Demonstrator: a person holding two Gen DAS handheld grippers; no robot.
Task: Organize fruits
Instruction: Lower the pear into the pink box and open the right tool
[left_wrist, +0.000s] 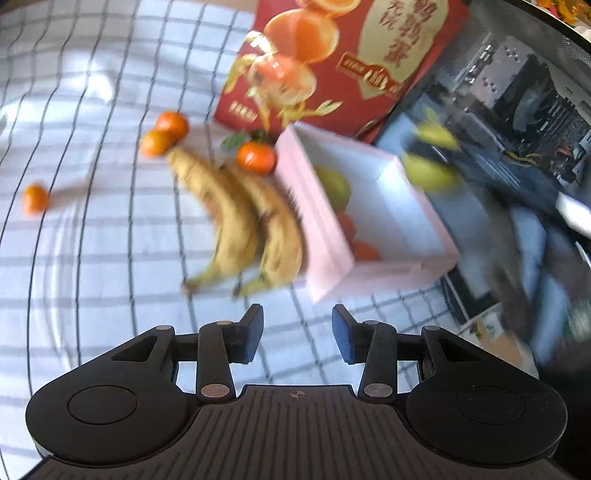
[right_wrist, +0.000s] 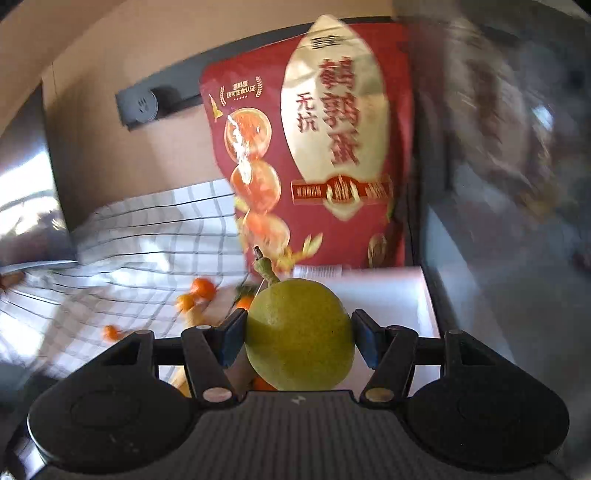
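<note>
A pink box (left_wrist: 328, 236) stands on the checked cloth and holds a green pear (left_wrist: 334, 186) and orange fruits (left_wrist: 364, 251). Two bananas (left_wrist: 240, 218) lie against its left side. Several small oranges lie on the cloth, one (left_wrist: 256, 157) with leaves by the box corner, two (left_wrist: 164, 134) further left, one (left_wrist: 34, 198) far left. My left gripper (left_wrist: 297, 334) is open and empty, just short of the bananas' stems. My right gripper (right_wrist: 298, 338) is shut on a green pear (right_wrist: 299, 339), stem up, held above the pink box (right_wrist: 384, 291).
A red snack bag (left_wrist: 332, 55) stands behind the box; it also shows in the right wrist view (right_wrist: 314, 147). A dark glass-fronted unit (left_wrist: 517, 129) is to the right of the box. A socket rail (right_wrist: 147, 105) runs along the brown wall.
</note>
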